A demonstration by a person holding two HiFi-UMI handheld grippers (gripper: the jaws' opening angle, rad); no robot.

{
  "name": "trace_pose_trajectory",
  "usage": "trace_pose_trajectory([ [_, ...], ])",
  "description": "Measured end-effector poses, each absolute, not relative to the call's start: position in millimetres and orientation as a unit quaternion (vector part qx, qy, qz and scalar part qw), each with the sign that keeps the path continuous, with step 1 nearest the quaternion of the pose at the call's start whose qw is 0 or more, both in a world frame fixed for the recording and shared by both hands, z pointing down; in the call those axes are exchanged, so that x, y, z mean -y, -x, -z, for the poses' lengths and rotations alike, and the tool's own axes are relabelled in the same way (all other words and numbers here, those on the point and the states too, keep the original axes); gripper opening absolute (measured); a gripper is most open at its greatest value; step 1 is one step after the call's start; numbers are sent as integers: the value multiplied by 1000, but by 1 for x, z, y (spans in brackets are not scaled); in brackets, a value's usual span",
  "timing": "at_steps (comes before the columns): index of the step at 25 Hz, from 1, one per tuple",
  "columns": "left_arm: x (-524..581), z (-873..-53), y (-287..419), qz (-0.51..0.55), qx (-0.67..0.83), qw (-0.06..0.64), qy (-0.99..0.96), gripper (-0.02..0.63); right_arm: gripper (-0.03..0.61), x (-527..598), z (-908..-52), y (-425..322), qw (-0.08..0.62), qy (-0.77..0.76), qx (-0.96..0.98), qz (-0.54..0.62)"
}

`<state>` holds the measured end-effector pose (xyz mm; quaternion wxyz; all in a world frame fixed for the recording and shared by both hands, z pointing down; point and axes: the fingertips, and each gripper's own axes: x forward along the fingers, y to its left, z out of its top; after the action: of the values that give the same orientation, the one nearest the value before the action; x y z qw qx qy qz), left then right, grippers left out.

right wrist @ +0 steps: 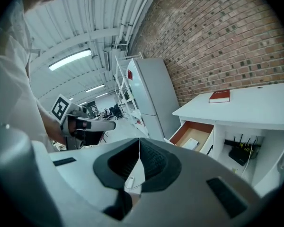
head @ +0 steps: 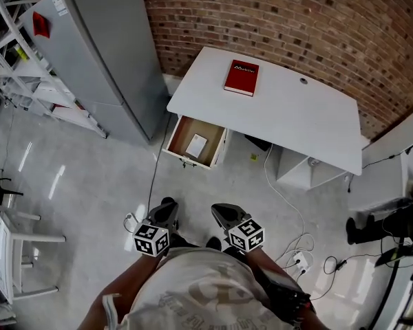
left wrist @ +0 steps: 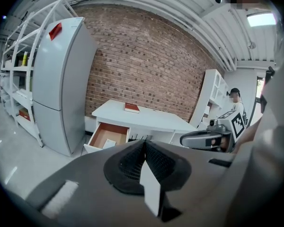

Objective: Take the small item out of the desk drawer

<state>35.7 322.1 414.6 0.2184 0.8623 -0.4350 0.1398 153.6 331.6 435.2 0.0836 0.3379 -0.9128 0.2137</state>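
Note:
The white desk (head: 282, 108) stands against the brick wall with a red book (head: 241, 78) on top. Its wooden drawer (head: 181, 132) is pulled open at the left end, and a small white flat item (head: 195, 144) lies inside. Both grippers hang low in front of my body, well short of the desk. My left gripper (head: 166, 210) and right gripper (head: 222, 212) are side by side, jaws shut and empty. In the left gripper view the drawer (left wrist: 103, 132) and item (left wrist: 109, 143) show beyond the shut left gripper (left wrist: 143, 146). The right gripper view shows the drawer (right wrist: 188, 130) and item (right wrist: 190, 144) past the shut right gripper (right wrist: 138, 149).
A tall grey fridge (head: 103, 53) stands just left of the drawer, with white shelving (head: 20, 67) beyond it. Cables and a power strip (head: 299, 260) trail over the floor right of me. A white chair (head: 14, 232) sits at the left. A black router (right wrist: 239, 155) sits under the desk.

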Motion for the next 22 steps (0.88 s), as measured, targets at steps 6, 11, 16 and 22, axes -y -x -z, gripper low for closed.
trace_pose_trajectory([
  [6, -283, -415, -15, -143, 425, 230, -864, 6, 6, -293, -431, -141, 85, -358, 903, -222],
  [11, -241, -405, 1, -144, 407, 226, -873, 6, 6, -257, -423, -126, 83, -379, 893, -228],
  [16, -196, -405, 17, -150, 388, 228, -880, 6, 6, -218, -422, -108, 82, -397, 883, -235],
  [22, -139, -407, 37, -154, 370, 234, -886, 6, 6, -167, -421, -90, 89, -415, 874, -239],
])
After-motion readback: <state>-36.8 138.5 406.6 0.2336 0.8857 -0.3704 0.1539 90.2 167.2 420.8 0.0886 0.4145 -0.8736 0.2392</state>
